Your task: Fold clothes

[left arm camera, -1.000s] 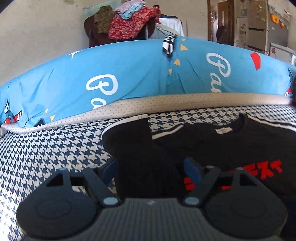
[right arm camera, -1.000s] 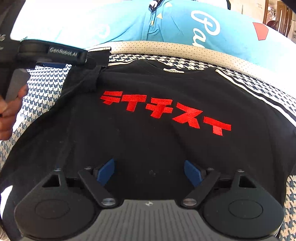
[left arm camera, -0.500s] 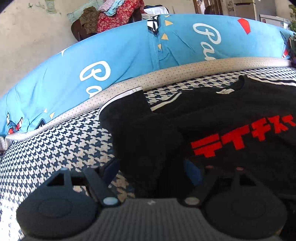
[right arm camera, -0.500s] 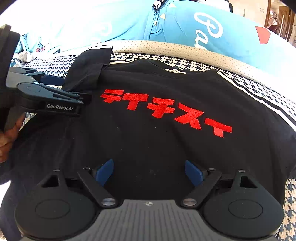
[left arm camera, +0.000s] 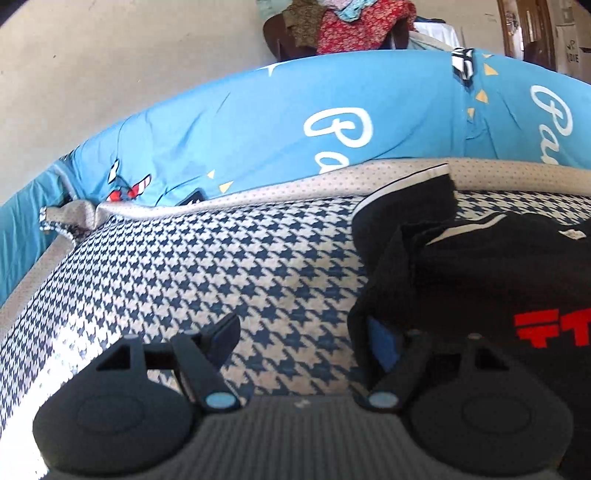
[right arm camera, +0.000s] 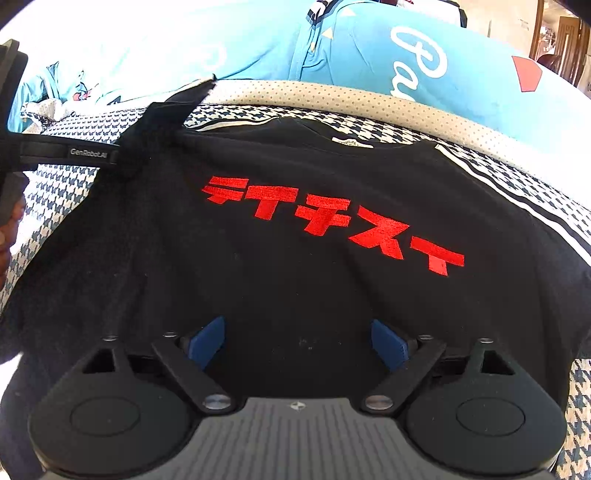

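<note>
A black T-shirt (right arm camera: 295,288) with red lettering (right arm camera: 332,218) lies face up on a houndstooth cover (left arm camera: 221,266). My right gripper (right arm camera: 297,341) hovers open over the shirt's lower front with nothing pinched. My left gripper (left arm camera: 303,341) is open at the shirt's left edge, with only houndstooth cover between its fingers. Its right finger (left arm camera: 384,347) touches the black shirt (left arm camera: 480,280) edge. The left sleeve (left arm camera: 402,210) is bunched against the body. In the right wrist view the left gripper (right arm camera: 110,153) sits beside that sleeve (right arm camera: 173,110).
A blue cover with white script (left arm camera: 258,129) rises behind the beige dotted border (left arm camera: 295,188). A chair piled with clothes (left arm camera: 351,29) stands against the wall. A person's hand (right arm camera: 7,240) shows at the left edge. Houndstooth cover stretches out left of the shirt.
My left gripper has slid left off the sleeve, so houndstooth cover now lies between its fingers instead of black cloth. The right gripper has stayed where it was.
</note>
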